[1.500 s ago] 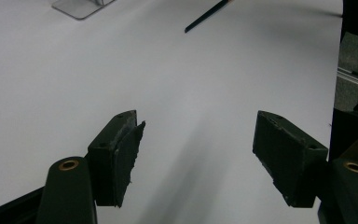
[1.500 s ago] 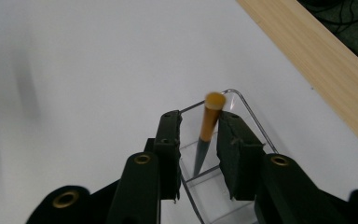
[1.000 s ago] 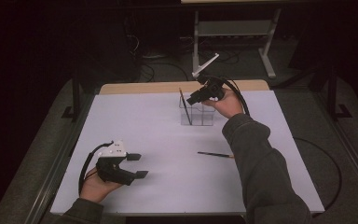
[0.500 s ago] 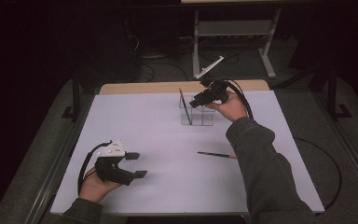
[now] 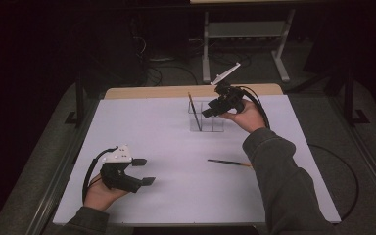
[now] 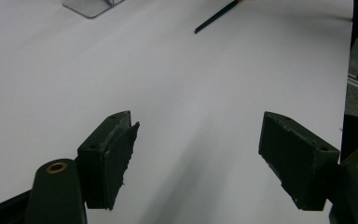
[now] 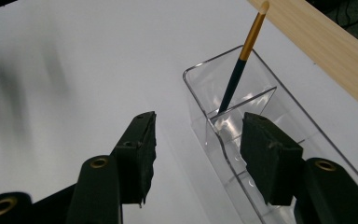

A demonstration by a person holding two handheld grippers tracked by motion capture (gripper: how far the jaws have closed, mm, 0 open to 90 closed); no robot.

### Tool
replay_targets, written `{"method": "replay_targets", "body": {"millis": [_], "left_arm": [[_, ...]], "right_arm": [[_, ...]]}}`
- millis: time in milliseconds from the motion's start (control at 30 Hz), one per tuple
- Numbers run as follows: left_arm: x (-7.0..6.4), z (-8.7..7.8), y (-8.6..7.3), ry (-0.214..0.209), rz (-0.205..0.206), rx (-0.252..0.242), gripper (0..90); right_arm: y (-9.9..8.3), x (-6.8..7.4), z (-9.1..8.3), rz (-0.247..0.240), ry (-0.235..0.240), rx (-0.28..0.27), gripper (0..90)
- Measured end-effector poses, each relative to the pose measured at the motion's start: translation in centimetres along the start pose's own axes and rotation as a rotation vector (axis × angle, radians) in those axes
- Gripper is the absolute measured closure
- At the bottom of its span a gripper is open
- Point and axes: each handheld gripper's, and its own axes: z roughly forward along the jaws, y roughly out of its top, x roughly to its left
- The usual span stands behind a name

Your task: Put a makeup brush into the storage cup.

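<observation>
A clear plastic organizer (image 5: 217, 125) stands at the back middle of the white table. A dark-handled brush (image 5: 192, 108) with a gold ferrule leans upright in its left compartment. A second brush (image 5: 227, 162) lies flat on the table, nearer to me and to the right. My right gripper (image 5: 210, 111) hovers open just above the organizer (image 7: 204, 93), with nothing between its jaws; the standing brush (image 7: 240, 60) rises just beyond them. My left gripper (image 5: 144, 172) rests open near the front left, holding nothing. Its own view (image 6: 200, 154) looks toward the lying brush (image 6: 216, 16).
A wooden strip (image 5: 186, 91) borders the table's far edge (image 7: 317, 42). A metal stand (image 5: 245, 34) and cables sit on the dark floor behind. Bare white table surface (image 5: 166, 142) lies between the two grippers.
My right gripper has drifted a little to the right and nearer to me above the organizer. The left gripper and both brushes have stayed put.
</observation>
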Motion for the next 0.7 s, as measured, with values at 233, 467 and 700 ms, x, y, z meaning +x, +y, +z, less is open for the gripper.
{"method": "replay_targets", "body": {"millis": [233,467,700], "left_arm": [[0.0,-0.2,0.0,0.002,0.008,-0.002,25.7],[0.0,0.0,0.1,0.001,0.004,0.000,25.6],[0.0,0.1,0.1,-0.005,0.010,0.006,25.6]], "right_arm": [[-0.7,0.5,-0.4,-0.014,0.016,-0.007,41.0],[-1.2,1.1,-1.0,-0.021,0.020,-0.011,39.8],[-1.8,1.8,-1.8,-0.029,0.021,-0.025,38.9]]}}
